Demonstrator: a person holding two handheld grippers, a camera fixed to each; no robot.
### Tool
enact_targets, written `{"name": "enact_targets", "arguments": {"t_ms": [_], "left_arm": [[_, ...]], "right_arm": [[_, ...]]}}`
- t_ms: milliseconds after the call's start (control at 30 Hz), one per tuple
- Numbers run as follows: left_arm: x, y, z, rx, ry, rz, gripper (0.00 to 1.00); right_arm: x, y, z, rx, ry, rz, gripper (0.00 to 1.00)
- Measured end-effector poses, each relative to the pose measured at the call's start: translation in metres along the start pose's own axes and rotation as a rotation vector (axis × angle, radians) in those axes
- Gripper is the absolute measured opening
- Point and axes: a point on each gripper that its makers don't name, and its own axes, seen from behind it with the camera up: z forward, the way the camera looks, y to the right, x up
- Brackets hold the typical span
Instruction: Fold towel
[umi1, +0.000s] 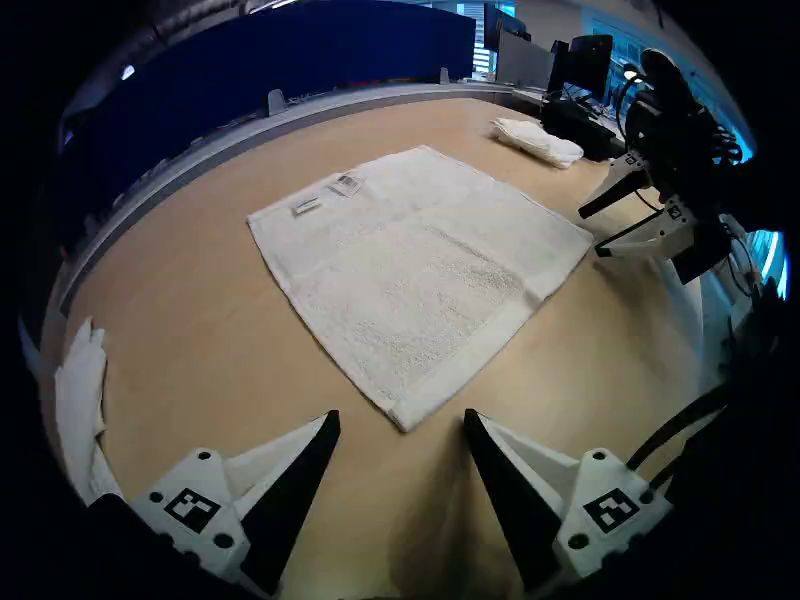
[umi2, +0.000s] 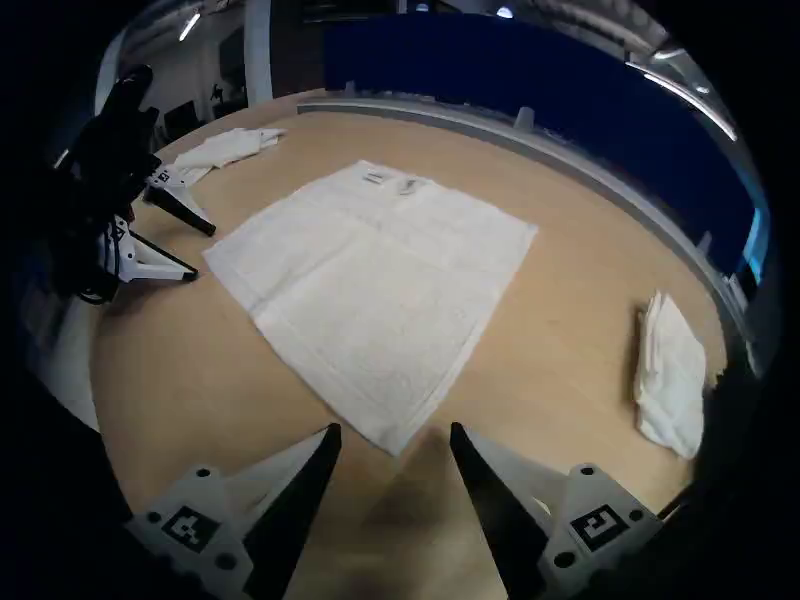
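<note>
No legible text anywhere; the two small tags (umi1: 346, 184) on the towel (umi1: 430, 280) far too tiny

The left gripper (umi1: 400, 422) is held low and pitched forward, its two fingers (umi1: 300, 470) spread wide with nothing between them. The right gripper (umi2: 392, 432) is posed the same way, its fingers (umi2: 495, 485) parted and empty. In each other's views, the grippers point toward one another.
</note>
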Motion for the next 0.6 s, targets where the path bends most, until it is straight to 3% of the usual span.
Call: {"name": "enact_targets", "arguments": {"t_ms": [167, 300, 400, 500, 600], "left_arm": [[-0.0007, 0.0015, 0.0016, 0.001, 0.004, -0.008, 0.85], [-0.0005, 0.0009, 0.0027, 0.004, 0.008, -0.012, 0.75], [-0.0004, -0.0024, 0.0025, 0.012, 0.006, -0.022, 0.61], [-0.0004, -0.0055, 0.0011, 0.018, 0.001, -0.028, 0.52], [-0.0007, -0.0049, -0.0007, 0.015, -0.005, -0.025, 0.49]], "right_arm": [[-0.0046, -0.0033, 0.0048, 0.016, -0.016, 0.009, 0.71], [-0.0033, -0.0023, 0.0053, 0.018, -0.011, 0.033, 0.57], [-0.0030, 0.0008, 0.0052, 0.007, -0.009, 0.044, 0.45], [-0.0033, 0.0017, 0.0048, 0.005, -0.007, 0.044, 0.41], [-0.0033, 0.0005, 0.0044, 0.006, -0.007, 0.037, 0.35]]}}
